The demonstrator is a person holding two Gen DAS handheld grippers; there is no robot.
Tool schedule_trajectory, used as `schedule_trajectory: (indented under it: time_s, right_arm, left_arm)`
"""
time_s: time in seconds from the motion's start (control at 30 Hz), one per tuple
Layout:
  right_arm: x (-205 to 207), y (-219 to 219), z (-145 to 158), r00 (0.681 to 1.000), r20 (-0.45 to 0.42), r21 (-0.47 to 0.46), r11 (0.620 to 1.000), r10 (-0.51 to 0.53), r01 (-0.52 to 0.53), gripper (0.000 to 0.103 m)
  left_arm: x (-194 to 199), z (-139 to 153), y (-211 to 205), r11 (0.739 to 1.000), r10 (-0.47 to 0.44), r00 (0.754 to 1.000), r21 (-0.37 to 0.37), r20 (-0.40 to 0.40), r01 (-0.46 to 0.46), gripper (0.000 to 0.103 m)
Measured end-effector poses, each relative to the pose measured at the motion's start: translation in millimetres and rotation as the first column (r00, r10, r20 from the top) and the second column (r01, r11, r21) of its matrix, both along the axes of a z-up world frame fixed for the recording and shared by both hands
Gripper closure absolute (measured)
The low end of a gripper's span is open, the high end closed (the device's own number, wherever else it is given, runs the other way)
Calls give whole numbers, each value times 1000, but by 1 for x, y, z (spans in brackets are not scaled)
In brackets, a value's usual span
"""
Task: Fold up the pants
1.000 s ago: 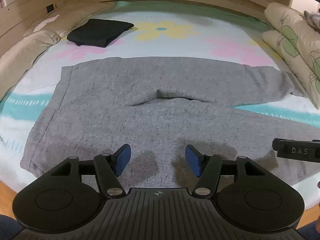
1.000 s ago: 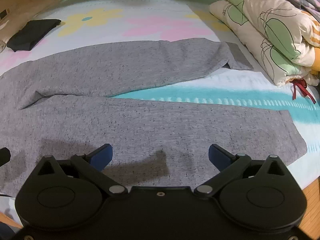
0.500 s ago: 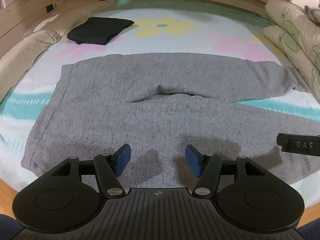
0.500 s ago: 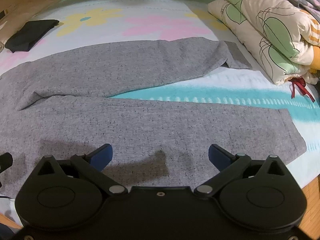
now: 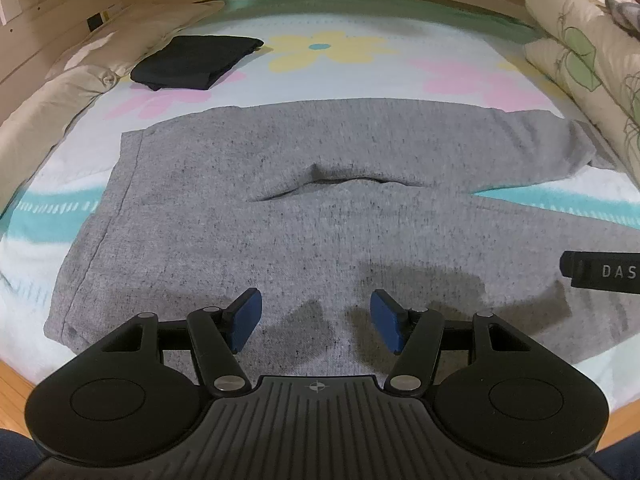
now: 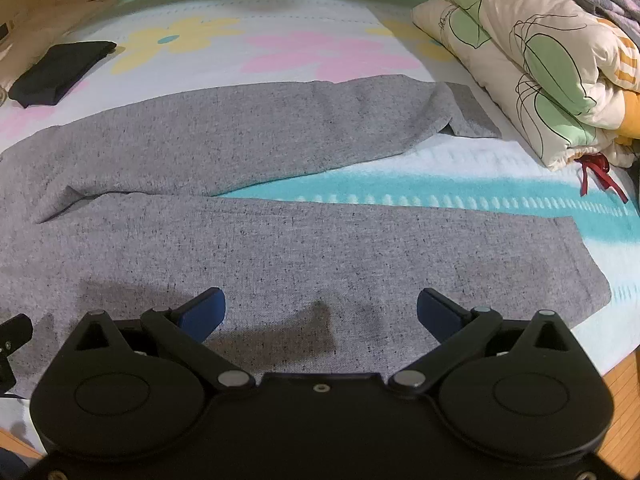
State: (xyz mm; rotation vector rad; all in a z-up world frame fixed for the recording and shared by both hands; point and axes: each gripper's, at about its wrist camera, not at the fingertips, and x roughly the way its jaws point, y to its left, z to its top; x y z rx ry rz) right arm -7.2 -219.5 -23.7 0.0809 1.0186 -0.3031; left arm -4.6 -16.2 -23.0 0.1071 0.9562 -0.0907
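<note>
Grey sweatpants (image 5: pixel 280 208) lie flat on the bed, waistband at the left, two legs spread apart toward the right (image 6: pixel 320 240). The far leg's cuff (image 6: pixel 468 112) is turned under near the quilts. My left gripper (image 5: pixel 316 320) hovers open above the hip part by the near edge, nothing between its blue pads. Over the near leg, my right gripper (image 6: pixel 320 312) stands wide open and empty. A black part of the right gripper (image 5: pixel 600 272) shows at the right edge of the left wrist view.
A folded black garment (image 5: pixel 196 62) lies at the far left on the flowered sheet (image 5: pixel 332 52). A cream pillow (image 5: pixel 60 92) lines the left side. Folded quilts (image 6: pixel 540 60) are stacked at the right. The wooden bed edge (image 6: pixel 624 372) runs at the near right.
The left wrist view has shifted slightly, so the pants sit a little lower and further right. Both grippers' jaws stand as before and the pants lie unmoved.
</note>
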Motion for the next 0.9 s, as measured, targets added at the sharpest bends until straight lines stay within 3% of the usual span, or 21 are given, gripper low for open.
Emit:
schedule_trajectory:
  time_s: [0.9]
  right_arm:
    - [1,1,0,1000,-1,-3,1000,-2,2,1]
  left_arm:
    - [-1,-2,-4,1000,-12,1000,10,-11,12,44]
